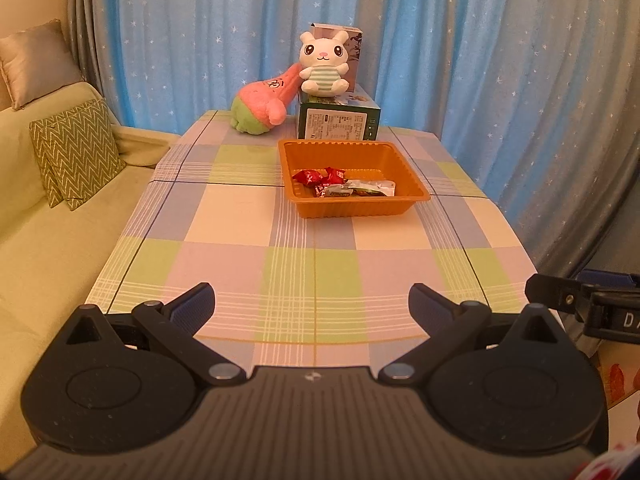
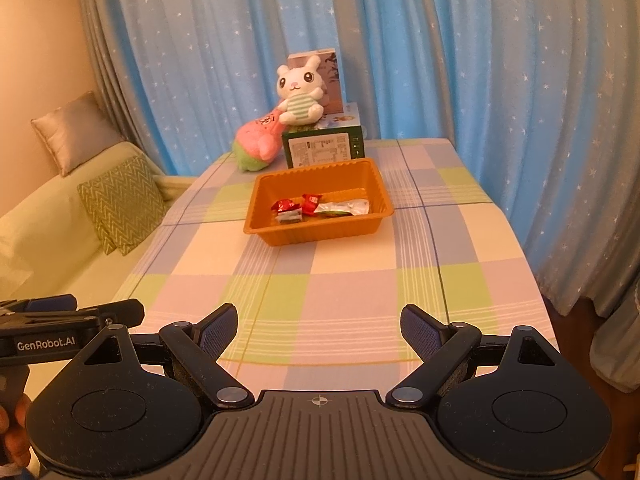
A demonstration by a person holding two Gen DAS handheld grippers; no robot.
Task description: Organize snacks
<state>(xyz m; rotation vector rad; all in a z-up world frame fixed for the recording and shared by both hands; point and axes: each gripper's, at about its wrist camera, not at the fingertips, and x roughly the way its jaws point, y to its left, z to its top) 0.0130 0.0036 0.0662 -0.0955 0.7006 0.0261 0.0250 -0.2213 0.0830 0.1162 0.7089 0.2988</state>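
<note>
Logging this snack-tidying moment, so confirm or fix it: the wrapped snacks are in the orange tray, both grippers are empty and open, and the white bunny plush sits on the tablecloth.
One detail is wrong: the white bunny plush sits on top of the green box, not on the tablecloth, as the left wrist view shows. The wrapped snacks are in the orange tray, and the left gripper and right gripper are open and empty.

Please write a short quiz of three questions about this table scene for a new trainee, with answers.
1. True or false: the orange tray holds wrapped snacks.
2. What does the white rabbit toy sit on? A) the sofa B) the green box C) the tray
3. Fill in: the left gripper and the right gripper both have ____ jaws with nothing between them.

Key: 1 true; 2 B; 3 open
</note>
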